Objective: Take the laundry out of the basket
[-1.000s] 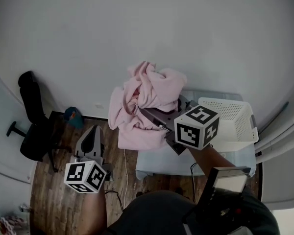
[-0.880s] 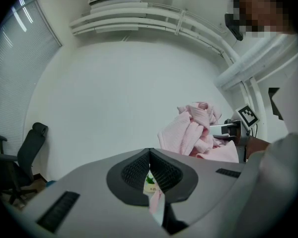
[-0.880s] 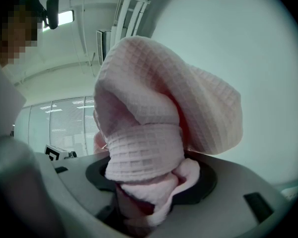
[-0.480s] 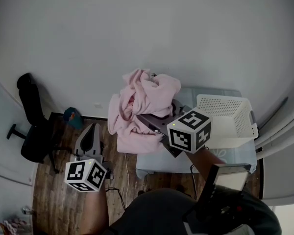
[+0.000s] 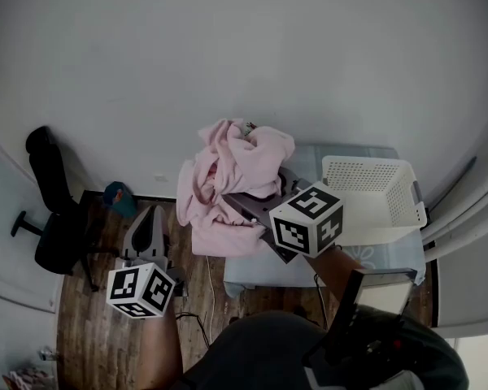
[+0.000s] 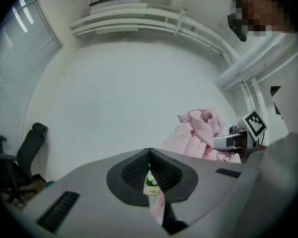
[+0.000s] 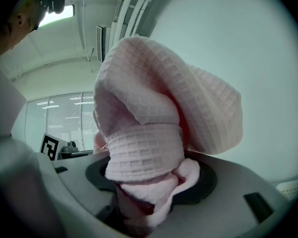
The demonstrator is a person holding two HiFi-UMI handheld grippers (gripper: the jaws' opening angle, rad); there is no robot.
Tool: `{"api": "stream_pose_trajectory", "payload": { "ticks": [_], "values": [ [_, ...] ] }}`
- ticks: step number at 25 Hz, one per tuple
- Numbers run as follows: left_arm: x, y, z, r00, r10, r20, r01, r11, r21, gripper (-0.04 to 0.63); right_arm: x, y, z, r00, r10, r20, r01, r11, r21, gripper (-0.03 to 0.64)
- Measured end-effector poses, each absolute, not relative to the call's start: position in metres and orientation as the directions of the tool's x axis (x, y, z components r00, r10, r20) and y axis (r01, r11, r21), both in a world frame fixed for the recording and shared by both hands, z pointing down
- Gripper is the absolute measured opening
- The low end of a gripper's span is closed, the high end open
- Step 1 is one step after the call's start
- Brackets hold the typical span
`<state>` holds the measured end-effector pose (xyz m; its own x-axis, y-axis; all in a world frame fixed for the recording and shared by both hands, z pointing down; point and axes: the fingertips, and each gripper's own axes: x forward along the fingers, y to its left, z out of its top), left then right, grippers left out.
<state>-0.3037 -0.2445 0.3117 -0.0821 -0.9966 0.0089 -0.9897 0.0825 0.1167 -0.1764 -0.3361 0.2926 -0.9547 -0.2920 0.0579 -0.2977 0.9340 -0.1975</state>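
Pink laundry [image 5: 228, 177] gripped by right tool [image 7: 146, 182] shifted left; left tool [image 6: 150, 162] seemingly pinches a label [image 6: 149, 184], unseen in the head view.

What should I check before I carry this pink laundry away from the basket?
1. Right tongs clamped on the pink laundry: ok.
2. Laundry lifted clear of the white basket: ok, it hangs to the basket's left.
3. Basket emptied: cannot tell, its near corner is hidden behind the right tongs' cube.
4. Laundry's lower end off the floor: cannot tell.
5. Left tongs free to help: not ok, jaws together with a small tag between them.
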Motion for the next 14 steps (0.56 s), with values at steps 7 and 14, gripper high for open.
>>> {"api": "stream_pose_trajectory", "payload": {
  "ticks": [7, 14],
  "values": [
    [-0.3072, -0.2481, 0.3041, -0.084, -0.996, -0.005, -0.989, 0.082, 0.119, 0.009, -0.1769, -0.3373, 0.2951, -0.953, -0.296, 0.069, -0.304, 0.932, -0.197, 0.282],
    [-0.3047, -0.2477, 0.3063, -0.079, -0.997, 0.003, -0.99, 0.079, 0.119, 0.009, -0.1758, -0.3354, 0.294, -0.953, -0.295, 0.07, -0.303, 0.935, -0.187, 0.282]
  ]
}}
